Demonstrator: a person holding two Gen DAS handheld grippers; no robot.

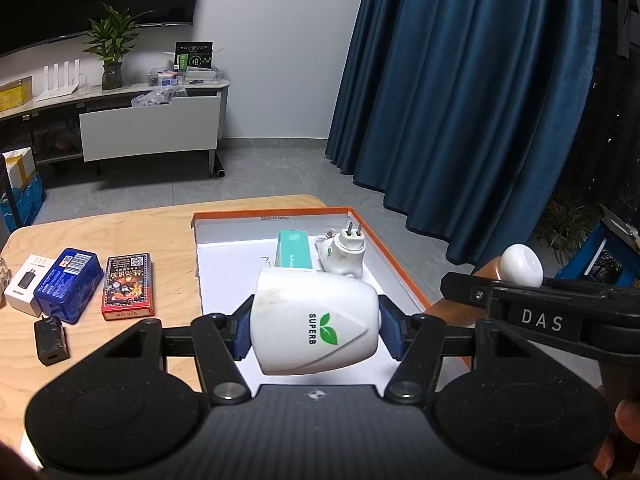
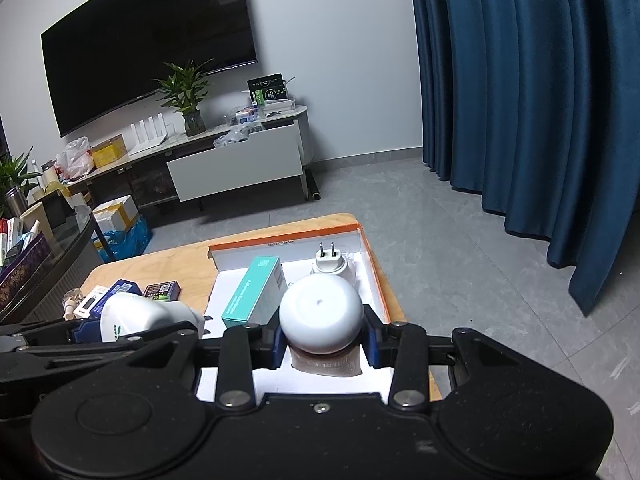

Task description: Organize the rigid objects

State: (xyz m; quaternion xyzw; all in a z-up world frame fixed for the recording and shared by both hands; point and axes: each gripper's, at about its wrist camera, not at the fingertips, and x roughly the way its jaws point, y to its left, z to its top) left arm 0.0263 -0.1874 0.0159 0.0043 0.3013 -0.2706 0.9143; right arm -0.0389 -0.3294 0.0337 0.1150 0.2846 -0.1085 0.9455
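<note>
Smooth rounded white device (image 1: 316, 322) in L claw (image 1: 316, 330).

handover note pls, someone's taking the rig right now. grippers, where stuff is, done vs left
Left hand-held gripper: shut on the white SUPERB device, held over the near end of the orange-rimmed box.
Right hand-held gripper: shut on the brown bottle with a white cap, also over the box.
Done, already in the box: teal carton, white plug adapter.
Left: set down both held items. On the table outside the box: white charger box, blue tin, card pack, black charger.
</note>
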